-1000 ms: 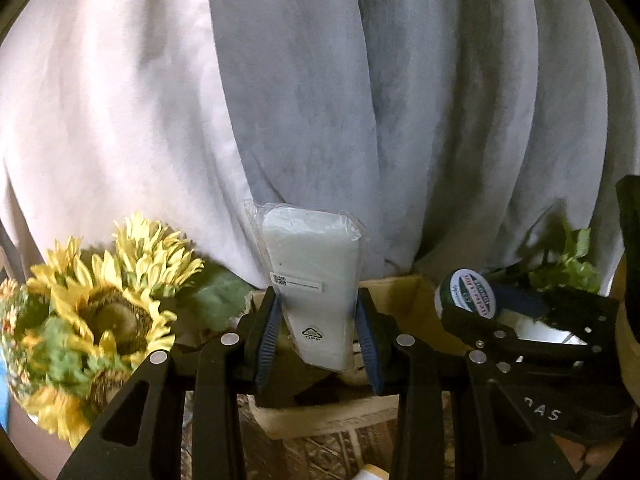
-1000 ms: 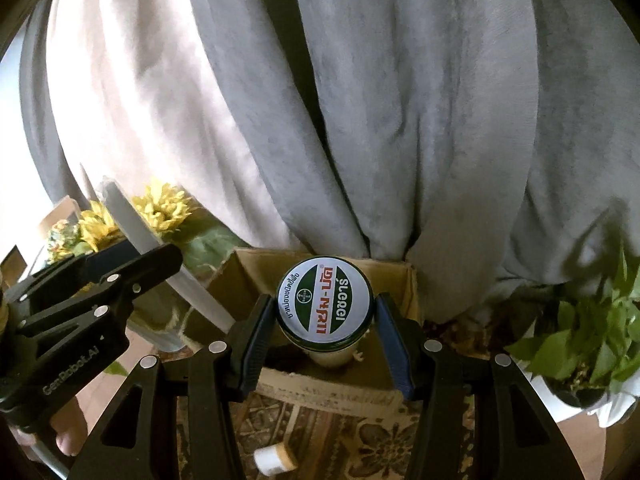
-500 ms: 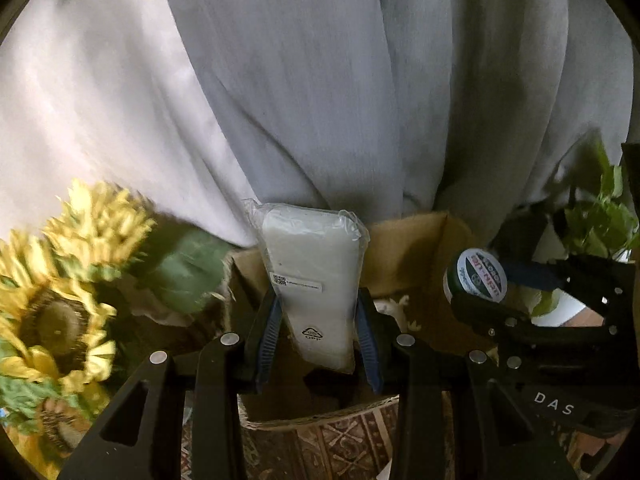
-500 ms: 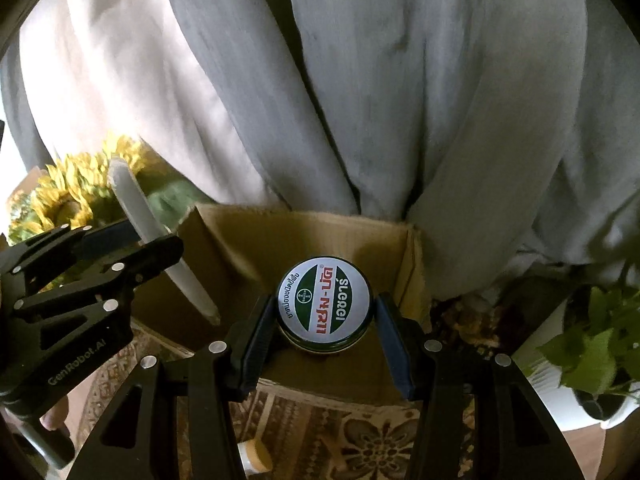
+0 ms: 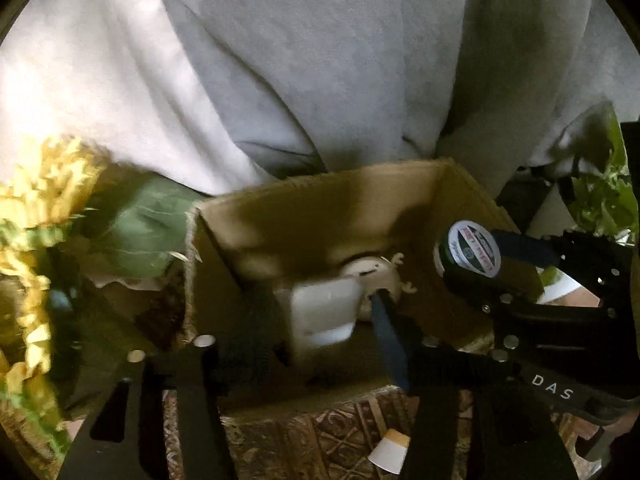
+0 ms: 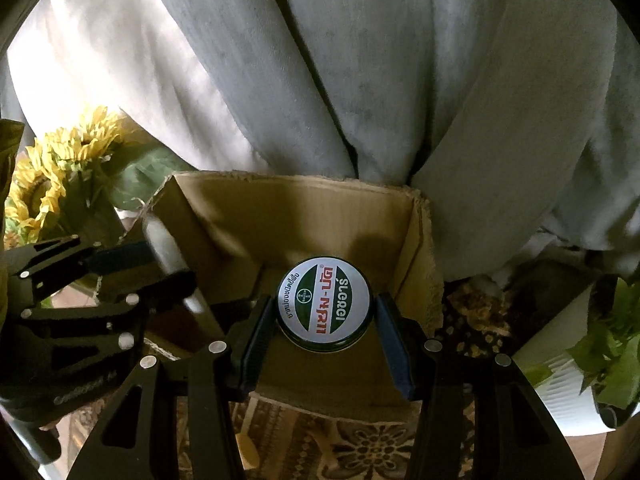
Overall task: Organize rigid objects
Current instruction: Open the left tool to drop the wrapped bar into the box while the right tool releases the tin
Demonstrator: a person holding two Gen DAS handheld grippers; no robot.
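Observation:
An open cardboard box [image 5: 320, 184] [image 6: 288, 188] stands on a patterned rug. My left gripper [image 5: 316, 300] hovers over its left half with its jaws opening. The white plastic-wrapped packet [image 5: 322, 312] is blurred between them, low in the box, and a gap shows beside the right pad [image 5: 386, 336]. In the right wrist view that packet [image 6: 166, 252] appears edge-on at the left gripper [image 6: 100, 304]. My right gripper [image 6: 323, 300] is shut on a round tin [image 6: 324, 304] with a white, green and red lid, above the box's right half. The same tin [image 5: 474, 248] shows in the left wrist view.
A cream toy figure [image 5: 376, 276] lies inside the box. Yellow sunflowers [image 5: 36, 216] [image 6: 52, 172] stand to the left, a leafy plant in a white pot [image 6: 580, 372] to the right. Grey curtains hang behind. A small white cup [image 5: 390, 452] lies on the rug [image 5: 320, 432].
Both grippers have tipped downward and come closer over the box. The left jaws have spread and the white packet has dropped lower between them. The tin stays clamped.

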